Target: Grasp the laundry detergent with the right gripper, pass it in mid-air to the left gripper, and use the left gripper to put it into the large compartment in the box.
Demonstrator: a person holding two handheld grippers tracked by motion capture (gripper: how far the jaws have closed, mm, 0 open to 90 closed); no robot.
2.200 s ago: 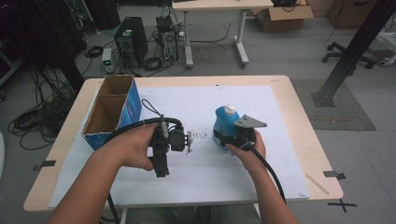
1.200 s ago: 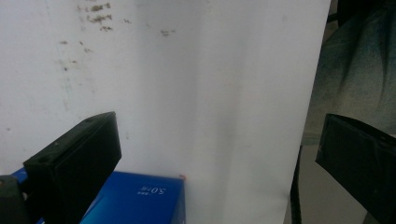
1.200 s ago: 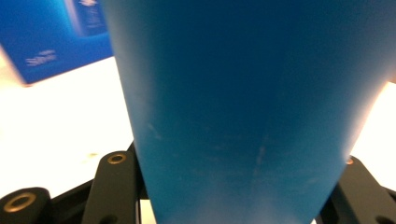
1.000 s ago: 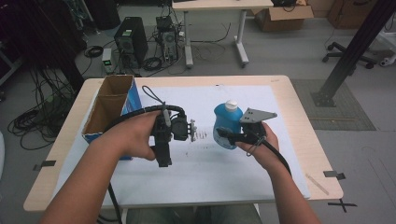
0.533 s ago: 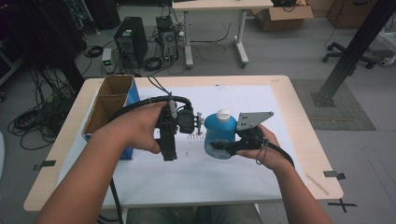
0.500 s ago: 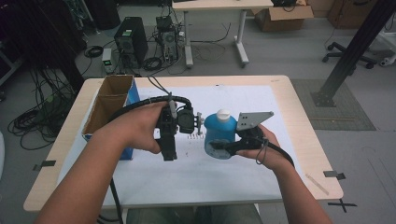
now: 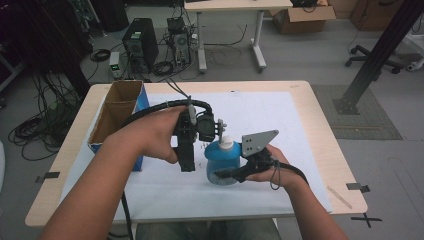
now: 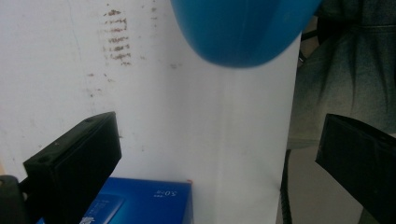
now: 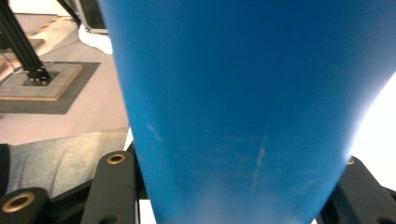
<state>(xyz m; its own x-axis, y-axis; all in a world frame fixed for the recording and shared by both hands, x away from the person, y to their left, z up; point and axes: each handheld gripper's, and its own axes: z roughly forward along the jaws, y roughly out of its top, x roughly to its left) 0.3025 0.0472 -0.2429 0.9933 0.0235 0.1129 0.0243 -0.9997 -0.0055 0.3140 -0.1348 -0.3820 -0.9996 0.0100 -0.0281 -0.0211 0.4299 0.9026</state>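
A blue bottle [image 7: 221, 165] with a white cap [image 7: 226, 144] stands upright over the white sheet near the table's middle. My right gripper [image 7: 226, 175] is shut on its lower body; in the right gripper view the bottle [image 9: 247, 107] spans the frame, with a jaw at each bottom corner. My left gripper [image 7: 215, 131] hovers just left of the cap, level with it. In the left gripper view that gripper [image 8: 217, 163] is open, its jaws wide apart with nothing between them, and the bottle's rounded body [image 8: 243, 28] sits at the top.
An open cardboard box with blue sides [image 7: 117, 117] stands at the table's left; its blue side [image 8: 140, 203] lies beneath the left jaw. White paper [image 7: 280, 120] covers most of the wooden table [image 7: 330, 145]. Black cables trail from both grippers.
The right gripper has carried the bottle left and nearer the person. The left gripper has moved right and up, from beside the bottle's body to beside its cap.
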